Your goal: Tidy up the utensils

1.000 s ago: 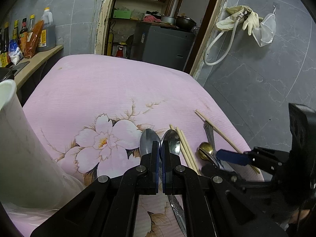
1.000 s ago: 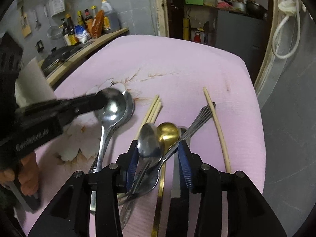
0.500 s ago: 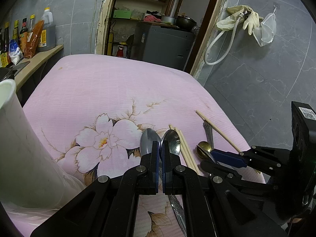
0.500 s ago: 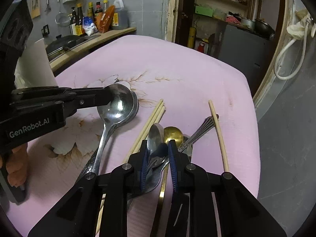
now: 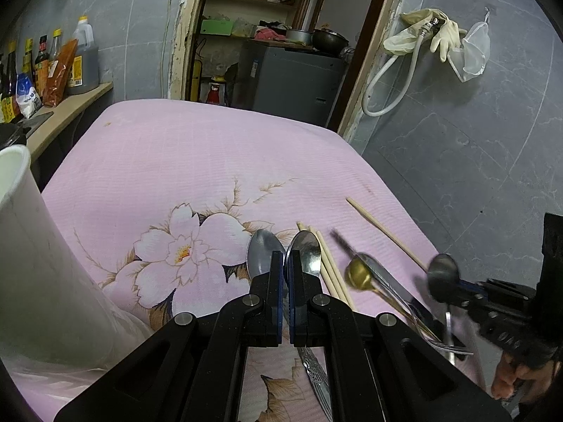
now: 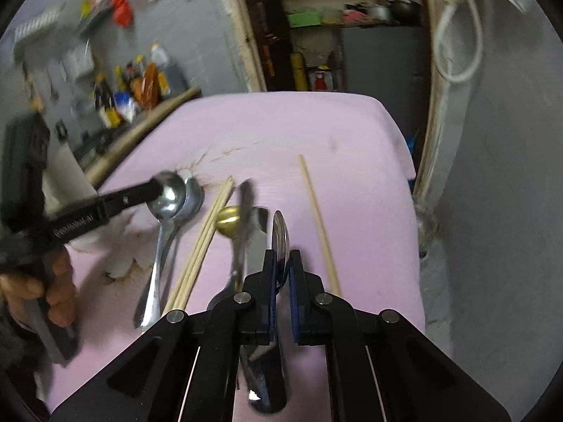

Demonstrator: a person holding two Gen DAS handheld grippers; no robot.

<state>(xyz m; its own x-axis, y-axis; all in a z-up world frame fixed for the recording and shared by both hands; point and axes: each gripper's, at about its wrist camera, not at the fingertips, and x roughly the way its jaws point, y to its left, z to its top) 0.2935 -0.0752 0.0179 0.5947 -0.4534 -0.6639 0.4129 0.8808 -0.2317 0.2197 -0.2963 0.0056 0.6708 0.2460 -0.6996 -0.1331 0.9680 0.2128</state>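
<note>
My right gripper (image 6: 282, 263) is shut on a steel spoon (image 6: 279, 235), held edge-on above the pink cloth; it shows blurred in the left wrist view (image 5: 443, 274). My left gripper (image 5: 285, 263) is shut, its tips resting over two steel spoons (image 5: 262, 251) lying side by side, also seen in the right wrist view (image 6: 176, 197). A gold spoon (image 6: 228, 219), a fork (image 6: 244, 197), a bundle of chopsticks (image 6: 207, 242) and a single chopstick (image 6: 316, 218) lie on the cloth. A tall white cup (image 5: 24, 246) stands at the left.
The pink flowered tablecloth (image 5: 197, 161) covers the table. A counter with bottles (image 5: 52, 66) runs along the left wall. A doorway with shelves (image 5: 278, 35) lies beyond the far edge. A hose and gloves (image 5: 422, 35) hang on the right wall.
My right gripper closed on a steel spoon from the pile and lifted it up and to the right, turning it on edge. The left gripper stayed still.
</note>
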